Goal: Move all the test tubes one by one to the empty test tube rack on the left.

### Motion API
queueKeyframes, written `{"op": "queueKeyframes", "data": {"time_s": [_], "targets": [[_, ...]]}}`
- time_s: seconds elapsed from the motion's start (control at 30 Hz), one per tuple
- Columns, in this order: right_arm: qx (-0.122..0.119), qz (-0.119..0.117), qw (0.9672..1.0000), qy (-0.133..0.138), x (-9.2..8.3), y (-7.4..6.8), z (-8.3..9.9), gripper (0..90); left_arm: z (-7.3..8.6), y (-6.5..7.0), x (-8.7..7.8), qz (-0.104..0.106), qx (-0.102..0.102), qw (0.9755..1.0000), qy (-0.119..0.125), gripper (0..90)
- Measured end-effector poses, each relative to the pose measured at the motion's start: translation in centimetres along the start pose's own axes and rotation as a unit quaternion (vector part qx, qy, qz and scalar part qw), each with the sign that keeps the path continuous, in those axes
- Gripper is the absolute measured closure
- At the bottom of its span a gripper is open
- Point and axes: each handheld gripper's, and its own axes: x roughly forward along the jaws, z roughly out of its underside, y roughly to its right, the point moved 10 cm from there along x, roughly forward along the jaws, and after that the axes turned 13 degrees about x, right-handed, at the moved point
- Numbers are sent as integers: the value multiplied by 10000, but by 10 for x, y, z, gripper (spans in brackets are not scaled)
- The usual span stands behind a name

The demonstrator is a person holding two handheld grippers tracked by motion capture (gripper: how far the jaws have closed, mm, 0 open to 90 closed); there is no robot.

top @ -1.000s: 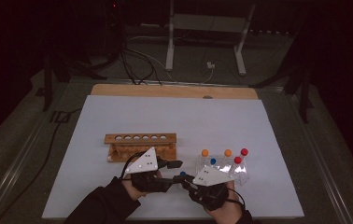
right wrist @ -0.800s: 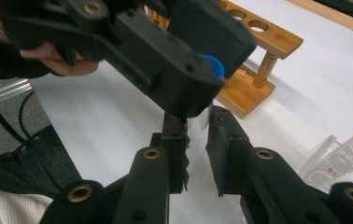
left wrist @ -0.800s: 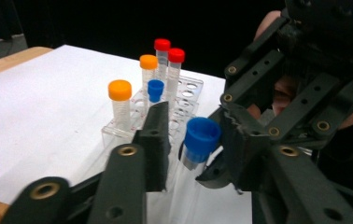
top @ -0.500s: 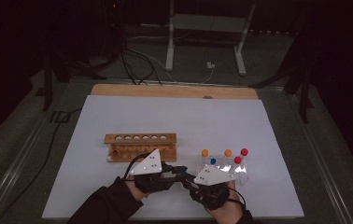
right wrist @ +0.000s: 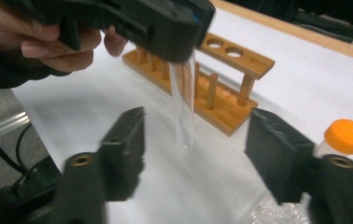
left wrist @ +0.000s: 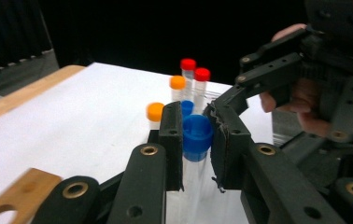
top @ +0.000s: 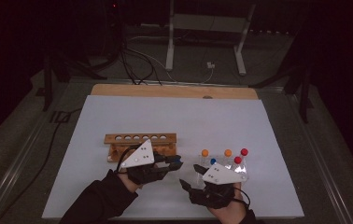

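Over white table, blue-capped tube between left tool jaws

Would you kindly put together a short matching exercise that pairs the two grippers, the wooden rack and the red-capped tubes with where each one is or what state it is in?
Things:
1. left gripper
2. right gripper
3. wooden rack
4. red-capped tubes

States or places:
A. standing with the orange-capped tubes on the white sheet
B. jaws apart, nothing between the pads
C. all holes empty
D. shut on the blue-capped tube

Pairs: 1-D, 2-B, 3-C, 4-A
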Motion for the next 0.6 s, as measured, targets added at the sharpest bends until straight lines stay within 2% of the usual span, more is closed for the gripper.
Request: {"op": "queueKeyframes", "data": {"time_s": [0.03, 0.07, 0.13, 0.2, 0.27, 0.33, 0.4, 0.43, 0.47, 0.53, 0.6], "targets": [[35, -4, 10000, 32, -1, 0, -1, 293, 0, 0, 0, 0, 0, 10000, 0, 772], [29, -13, 10000, 86, -1, 0, -2, 261, -2, -7, -3, -82, 7, 10000, -18, 772], [112, -50, 9998, 143, -3, 0, -4, 192, -3, -10, -4, -115, 3, 9999, -22, 772], [192, -81, 9997, 159, -4, 1, -5, 145, -5, -19, -7, -234, 31, 9997, -62, 772], [206, -69, 9995, 228, -6, 2, -6, 117, -6, -23, -8, -273, 59, 9996, -77, 772], [202, -77, 9993, 307, -7, 3, -8, 32, -8, -29, -10, -332, 61, 9994, -86, 772], [173, -89, 9994, 295, -8, 3, -8, 17, -9, -35, -11, -402, 94, 9991, -120, 772], [177, -167, 9992, 332, -10, 2, -9, 0, -10, -39, -11, -437, 89, 9989, -131, 772], [153, -210, 9992, 319, -10, 1, -9, 0, -10, -46, -12, -507, 99, 9985, -153, 772], [110, -221, 9992, 299, -10, 1, -8, 0, -11, -49, -12, -519, 91, 9985, -140, 772], [84, -263, 9992, 292, -11, 0, -8, 0, -8, -57, -10, -630, 137, 9977, -223, 772]]}}
